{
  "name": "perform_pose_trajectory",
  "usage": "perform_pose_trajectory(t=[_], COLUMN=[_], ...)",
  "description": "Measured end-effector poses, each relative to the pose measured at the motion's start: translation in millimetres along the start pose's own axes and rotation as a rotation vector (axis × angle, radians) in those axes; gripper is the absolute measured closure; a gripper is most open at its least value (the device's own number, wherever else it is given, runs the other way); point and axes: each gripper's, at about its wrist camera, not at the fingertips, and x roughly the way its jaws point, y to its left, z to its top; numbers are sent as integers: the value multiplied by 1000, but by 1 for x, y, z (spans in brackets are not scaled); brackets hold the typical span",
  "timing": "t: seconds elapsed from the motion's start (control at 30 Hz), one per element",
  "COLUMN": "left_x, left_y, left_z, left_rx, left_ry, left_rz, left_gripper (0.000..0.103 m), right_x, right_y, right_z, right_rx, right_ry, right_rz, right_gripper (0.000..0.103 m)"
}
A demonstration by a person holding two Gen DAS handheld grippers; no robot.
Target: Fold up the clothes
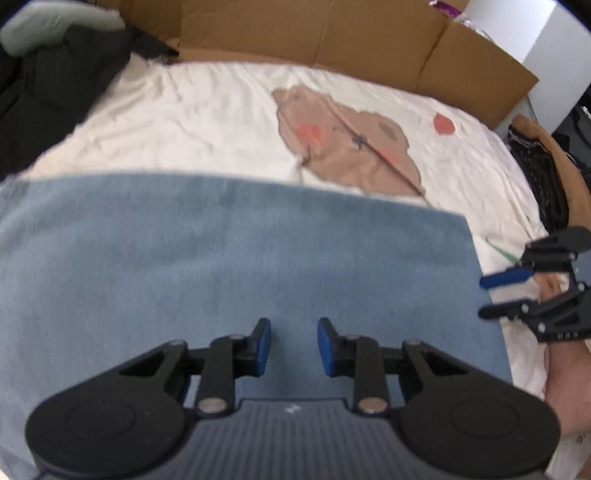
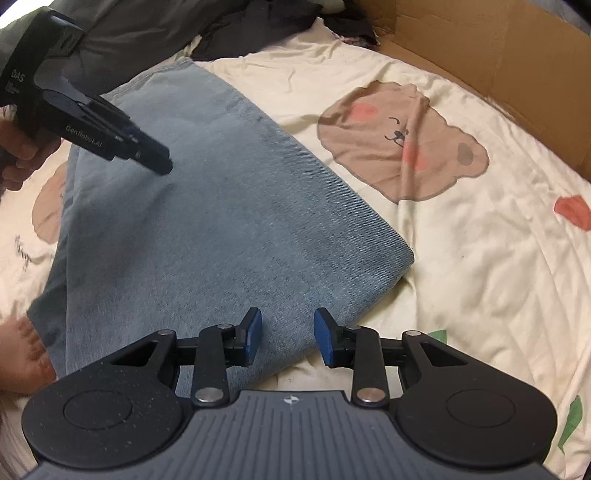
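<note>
A folded blue denim garment (image 1: pixel 236 258) (image 2: pixel 207 206) lies flat on the cream bed sheet. My left gripper (image 1: pixel 294 328) hovers over the middle of the denim, jaws apart with nothing between the blue pads. From the right wrist view the left gripper (image 2: pixel 162 162) points down at the fabric's upper left part and seems to touch it. My right gripper (image 2: pixel 288 321) stands open above the garment's near edge by its right corner. In the left wrist view the right gripper (image 1: pixel 487 299) sits just off the denim's right edge, fingers apart and empty.
The sheet (image 2: pixel 461 258) has a brown bear print (image 1: pixel 343 140) beyond the denim. Cardboard walls (image 1: pixel 332 33) (image 2: pixel 498 48) run along the far side. A pile of dark clothes (image 1: pixel 48 81) lies at the far left corner. A hand (image 2: pixel 18 147) holds the left gripper.
</note>
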Motion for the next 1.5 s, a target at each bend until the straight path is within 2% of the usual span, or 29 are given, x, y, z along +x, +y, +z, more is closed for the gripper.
perform_pose_trajectory(t=[0.17, 0.27, 0.47, 0.53, 0.7, 0.87, 1.13, 1.23, 1.4, 1.5], left_x=[-6, -12, -24, -27, -34, -44, -60, -58, -48, -46], left_y=[4, 2, 3, 5, 12, 16, 22, 20, 20, 23], left_z=[-23, -35, -51, -56, -65, -65, -68, -70, -78, -82], left_rx=[-7, 25, 37, 23, -20, -20, -44, -36, -50, -68], left_ry=[22, 36, 48, 50, 53, 53, 4, 8, 39, 44], left_rz=[2, 9, 14, 14, 21, 39, 55, 38, 31, 41], left_gripper=[73, 73, 73, 73, 75, 75, 78, 80, 86, 87], right_x=[-3, -5, -5, -7, -9, -10, -9, -9, -10, -12], right_y=[12, 22, 47, 49, 69, 85, 96, 96, 95, 99], right_z=[-4, -9, -16, -17, -28, -36, -45, -44, -42, -44], right_rx=[-70, -122, -263, -264, -378, -451, -509, -511, -495, -534], right_ry=[-12, -11, 25, 34, 66, 91, 119, 132, 146, 137], right_rz=[26, 36, 62, 88, 154, 202, 259, 283, 301, 288], right_gripper=[65, 65, 65, 65, 65, 67, 79, 89, 90, 89])
